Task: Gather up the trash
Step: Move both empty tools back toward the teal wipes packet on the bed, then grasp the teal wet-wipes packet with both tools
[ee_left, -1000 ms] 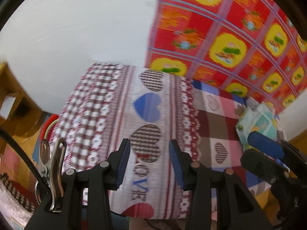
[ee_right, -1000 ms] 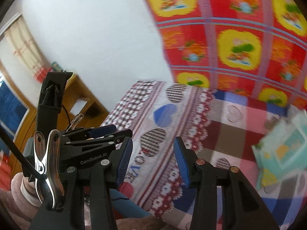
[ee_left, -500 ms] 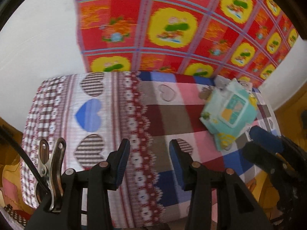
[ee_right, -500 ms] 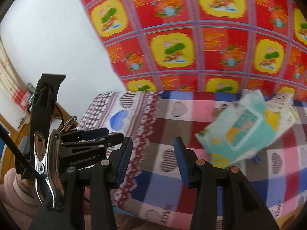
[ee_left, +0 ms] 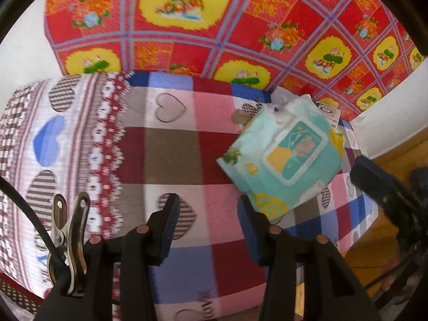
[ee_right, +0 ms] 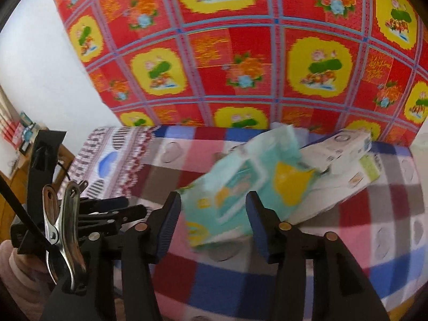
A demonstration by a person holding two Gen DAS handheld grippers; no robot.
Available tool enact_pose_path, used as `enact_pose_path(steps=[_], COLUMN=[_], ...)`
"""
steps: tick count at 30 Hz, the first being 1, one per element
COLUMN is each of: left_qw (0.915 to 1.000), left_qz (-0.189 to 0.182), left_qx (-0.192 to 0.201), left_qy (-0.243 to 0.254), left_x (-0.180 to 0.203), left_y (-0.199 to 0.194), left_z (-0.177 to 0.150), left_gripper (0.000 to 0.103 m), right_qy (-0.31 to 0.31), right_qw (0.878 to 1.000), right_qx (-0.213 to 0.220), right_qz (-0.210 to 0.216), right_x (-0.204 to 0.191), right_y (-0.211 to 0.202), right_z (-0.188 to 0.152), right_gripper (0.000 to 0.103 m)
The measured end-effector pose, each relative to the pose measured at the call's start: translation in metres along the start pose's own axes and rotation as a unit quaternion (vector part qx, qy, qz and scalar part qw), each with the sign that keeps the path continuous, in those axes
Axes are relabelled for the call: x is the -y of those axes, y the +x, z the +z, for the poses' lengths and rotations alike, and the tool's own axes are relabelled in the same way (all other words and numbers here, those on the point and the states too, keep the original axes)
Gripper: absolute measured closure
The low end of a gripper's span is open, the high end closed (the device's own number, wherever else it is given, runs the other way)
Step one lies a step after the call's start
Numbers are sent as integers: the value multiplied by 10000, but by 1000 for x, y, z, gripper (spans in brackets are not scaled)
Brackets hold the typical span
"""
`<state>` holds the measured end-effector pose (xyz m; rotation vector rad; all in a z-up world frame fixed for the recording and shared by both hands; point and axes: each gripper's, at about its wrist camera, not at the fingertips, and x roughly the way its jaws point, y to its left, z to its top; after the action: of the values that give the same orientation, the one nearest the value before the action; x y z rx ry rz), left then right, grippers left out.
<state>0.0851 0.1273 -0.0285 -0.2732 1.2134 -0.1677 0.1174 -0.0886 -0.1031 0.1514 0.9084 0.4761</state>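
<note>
A teal wet-wipes pack [ee_left: 287,157] lies on a table under a checked heart-pattern cloth [ee_left: 171,155], at its right side. It also shows in the right wrist view [ee_right: 240,184], resting partly on white cartons [ee_right: 345,157]. My left gripper [ee_left: 207,216] is open and empty, over the cloth just left of the pack. My right gripper [ee_right: 212,214] is open, with the pack's near end showing between its fingers. The right gripper's fingers [ee_left: 379,184] show at the right edge of the left wrist view.
A red and yellow flowered cloth [ee_right: 240,53] hangs on the wall behind the table. A white wall [ee_right: 40,67] lies to the left. Wooden furniture with books [ee_right: 18,139] stands at far left. The left gripper [ee_right: 107,211] shows beside the right one.
Both views have swung right across the table. The wipes pack has come from the right edge toward the middle and now sits close in front of both grippers. Both stay open.
</note>
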Motion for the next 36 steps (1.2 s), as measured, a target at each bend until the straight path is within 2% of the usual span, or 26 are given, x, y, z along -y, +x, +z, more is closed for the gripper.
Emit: enact_pose_path(steps=[4, 9, 16, 27, 30, 33, 36], left_qw=[9998, 9990, 9965, 9949, 9944, 9933, 9934], left_qz=[-21, -91, -136, -57, -48, -94, -236], left_qx=[-91, -96, -159, -257, -277, -305, -280], left_qy=[-186, -427, -809, -973, -1021, -1113, -1091], left_x=[17, 28, 32, 39, 39, 38, 40], left_y=[21, 42, 67, 87, 91, 94, 93], left_z=[2, 3, 6, 9, 9, 10, 11], left_gripper=[53, 50, 46, 46, 46, 47, 60], right_qy=[-35, -147, -501, -439, -451, -502, -508], right_qw=[10000, 9996, 9967, 9937, 9941, 9940, 9939], right_qx=[24, -219, -643, -899, -835, -784, -712], right_qz=[2, 58, 62, 507, 529, 567, 674], right_x=[32, 56, 66, 75, 75, 72, 69], right_y=[11, 35, 69, 87, 87, 86, 84], right_z=[10, 21, 23, 15, 14, 14, 15], right_gripper=[40, 40, 40, 40, 42, 49, 60])
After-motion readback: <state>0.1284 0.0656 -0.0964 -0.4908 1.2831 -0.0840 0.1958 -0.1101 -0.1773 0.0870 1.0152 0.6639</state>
